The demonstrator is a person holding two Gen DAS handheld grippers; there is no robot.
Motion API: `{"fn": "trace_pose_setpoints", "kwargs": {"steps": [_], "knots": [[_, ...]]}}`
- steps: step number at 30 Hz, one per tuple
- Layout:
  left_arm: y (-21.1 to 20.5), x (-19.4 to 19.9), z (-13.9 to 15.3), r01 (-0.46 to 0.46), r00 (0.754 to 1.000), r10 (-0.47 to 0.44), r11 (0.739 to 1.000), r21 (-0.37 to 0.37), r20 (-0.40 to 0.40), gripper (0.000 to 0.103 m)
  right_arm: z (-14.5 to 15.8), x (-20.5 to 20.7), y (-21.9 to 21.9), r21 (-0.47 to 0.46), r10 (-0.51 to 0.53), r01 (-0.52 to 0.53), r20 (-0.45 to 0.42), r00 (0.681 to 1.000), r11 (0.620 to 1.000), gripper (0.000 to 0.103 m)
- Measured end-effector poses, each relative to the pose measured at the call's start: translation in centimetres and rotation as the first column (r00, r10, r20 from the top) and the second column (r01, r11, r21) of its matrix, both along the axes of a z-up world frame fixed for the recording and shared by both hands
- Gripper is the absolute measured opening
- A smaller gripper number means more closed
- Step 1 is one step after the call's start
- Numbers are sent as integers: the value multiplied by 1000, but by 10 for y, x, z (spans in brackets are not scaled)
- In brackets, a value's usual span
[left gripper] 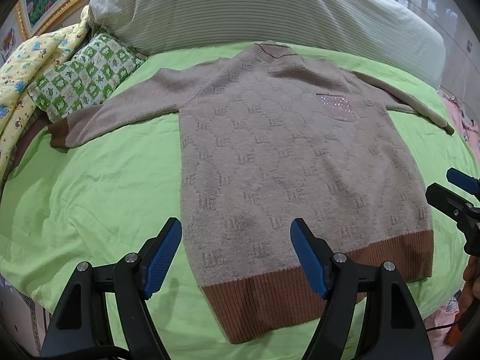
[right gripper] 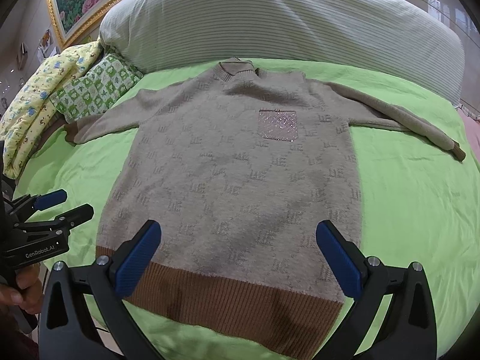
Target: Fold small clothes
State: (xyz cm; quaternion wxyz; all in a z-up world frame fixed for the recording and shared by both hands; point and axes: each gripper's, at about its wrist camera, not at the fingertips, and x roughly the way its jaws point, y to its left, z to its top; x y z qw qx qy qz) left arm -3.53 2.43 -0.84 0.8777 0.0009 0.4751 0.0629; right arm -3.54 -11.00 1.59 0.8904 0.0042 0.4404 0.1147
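A small beige knitted sweater with brown ribbed hem and cuffs lies flat, front up, on the green sheet, both sleeves spread out. It has a sparkly pink chest pocket. The sweater also fills the right wrist view. My left gripper is open and empty, hovering over the hem's left corner. My right gripper is open and empty above the hem; it also shows at the right edge of the left wrist view. The left gripper shows at the left of the right wrist view.
A large striped pillow lies behind the collar. A green patterned cushion and a yellow printed quilt sit at the far left, near the left cuff. Pink bedding lies at the right edge.
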Motion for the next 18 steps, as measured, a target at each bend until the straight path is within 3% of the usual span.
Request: {"fn": "trace_pose_setpoints", "kwargs": {"steps": [18], "knots": [[0,7,-1,8,1000,-8,1000,-13,-4,75,-3,3,-1,1,-1,1,-7,1000,1000,103]]}}
